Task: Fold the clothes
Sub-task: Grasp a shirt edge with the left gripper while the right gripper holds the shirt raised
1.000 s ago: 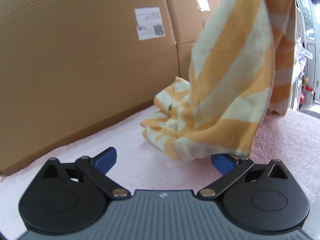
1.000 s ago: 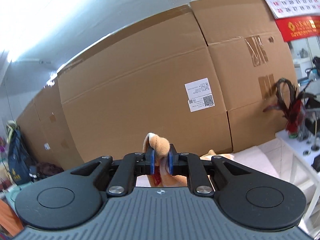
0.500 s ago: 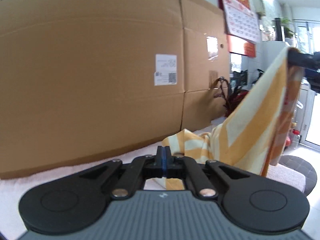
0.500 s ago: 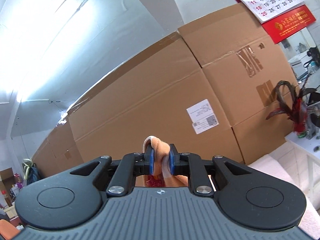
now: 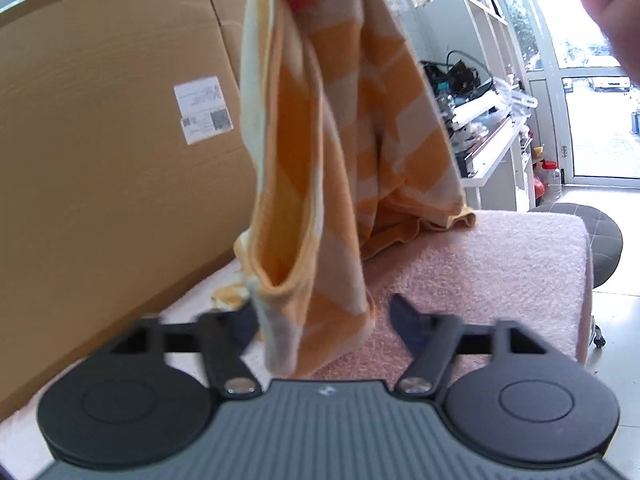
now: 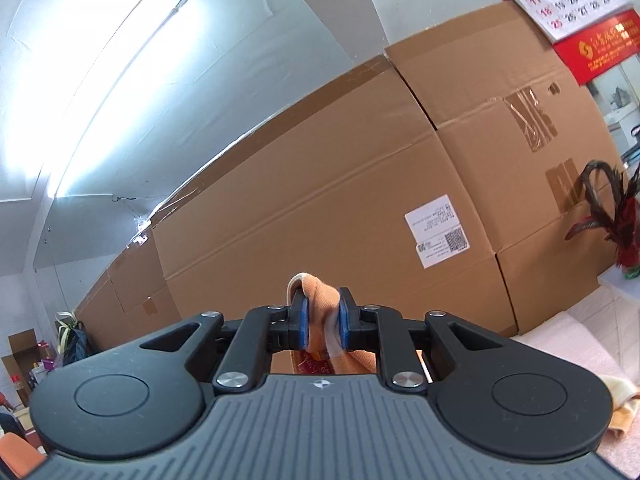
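Note:
An orange and cream striped garment [image 5: 320, 140] hangs from above, and its lower end trails onto the pink fleece surface [image 5: 500, 272]. Its hanging edge drops between the blue pads of my left gripper [image 5: 320, 320]. Those jaws are opening, stand apart, and do not press on the cloth. High up, my right gripper [image 6: 323, 320] points slightly upward, shut on a bunched corner of the garment [image 6: 316, 292]. In the left wrist view a person's hand [image 5: 600, 0] shows blurred at the top right.
Large cardboard boxes [image 5: 100, 160] stand as a wall along the back of the fleece surface. White shelves with clutter [image 5: 492, 132] and a grey stool [image 5: 600, 240] lie beyond its right end. A red calendar [image 6: 592, 12] hangs above the boxes.
My left gripper's jaws, shut half a second ago, now stand apart, and the hanging garment has come right in front of them. The right gripper has tilted upward, still gripping the cloth.

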The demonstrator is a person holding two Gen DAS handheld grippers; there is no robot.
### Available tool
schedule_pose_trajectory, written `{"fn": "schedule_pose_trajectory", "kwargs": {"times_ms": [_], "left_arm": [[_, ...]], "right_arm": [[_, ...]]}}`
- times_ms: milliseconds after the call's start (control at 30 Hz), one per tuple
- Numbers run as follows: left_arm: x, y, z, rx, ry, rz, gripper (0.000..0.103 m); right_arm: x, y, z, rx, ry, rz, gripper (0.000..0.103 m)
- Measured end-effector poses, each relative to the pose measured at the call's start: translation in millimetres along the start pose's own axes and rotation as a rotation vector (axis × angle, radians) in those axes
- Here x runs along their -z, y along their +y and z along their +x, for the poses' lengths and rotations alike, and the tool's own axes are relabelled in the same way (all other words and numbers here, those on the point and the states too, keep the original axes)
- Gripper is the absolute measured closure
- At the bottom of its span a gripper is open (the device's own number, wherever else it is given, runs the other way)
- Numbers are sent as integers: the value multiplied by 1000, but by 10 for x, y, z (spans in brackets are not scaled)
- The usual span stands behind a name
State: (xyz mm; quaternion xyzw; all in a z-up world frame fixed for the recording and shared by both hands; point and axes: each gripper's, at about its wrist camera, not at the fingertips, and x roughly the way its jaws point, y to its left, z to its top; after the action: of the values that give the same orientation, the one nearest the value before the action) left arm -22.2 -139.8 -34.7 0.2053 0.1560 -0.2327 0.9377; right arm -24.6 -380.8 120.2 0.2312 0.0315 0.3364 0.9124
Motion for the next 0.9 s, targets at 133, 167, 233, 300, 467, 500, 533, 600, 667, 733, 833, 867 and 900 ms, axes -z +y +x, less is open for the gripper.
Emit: {"fn": "schedule_pose_trajectory", "kwargs": {"times_ms": [133, 167, 233, 300, 467, 500, 533, 600, 667, 733, 833, 867, 900], "left_arm": [[-151, 586, -254, -89, -65, -207, 89], [-221, 781, -386, -124, -104, -254, 89], [-465, 1200, -716, -182, -198, -324, 89], [-777, 1559, -1067, -257, -286, -355, 89], [-1582, 1998, -2150, -499, -456, -277, 89], [-1680, 2029, -2328, -533, -466, -252, 88], [-1779, 2060, -2506, -568, -474, -227, 88], [-1934, 2118, -2812, -649, -473, -182, 87], [-1947, 2144, -2905, -722, -433, -146, 87], [-1821, 2157, -2739, -744, -329, -138, 87], [-1490, 2237, -2348, -745, -136, -149, 87], [-1311, 2274, -2204, -756, -79, -154, 87], [-1133, 2311, -2059, -766, -23, -158, 87]], "right_arm": [[-166, 89, -146, 84, -51, -78, 87], [-227, 115, -150, 98, -63, -93, 87], [-366, 184, -77, 94, -72, -106, 87], [-501, 324, 23, 39, -86, -126, 87], [-848, 922, 230, -118, -170, -191, 87], [-922, 1037, 270, -137, -185, -194, 87], [-990, 1135, 312, -152, -196, -192, 87], [-1088, 1231, 409, -149, -206, -157, 89], [-1123, 1262, 517, -126, -207, -128, 89], [-1082, 1249, 690, -102, -166, -105, 89], [-764, 1149, 1079, -75, 19, -105, 84], [-558, 1088, 1175, -59, 81, -104, 75], [-325, 1024, 1250, -52, 150, -103, 62]]}}
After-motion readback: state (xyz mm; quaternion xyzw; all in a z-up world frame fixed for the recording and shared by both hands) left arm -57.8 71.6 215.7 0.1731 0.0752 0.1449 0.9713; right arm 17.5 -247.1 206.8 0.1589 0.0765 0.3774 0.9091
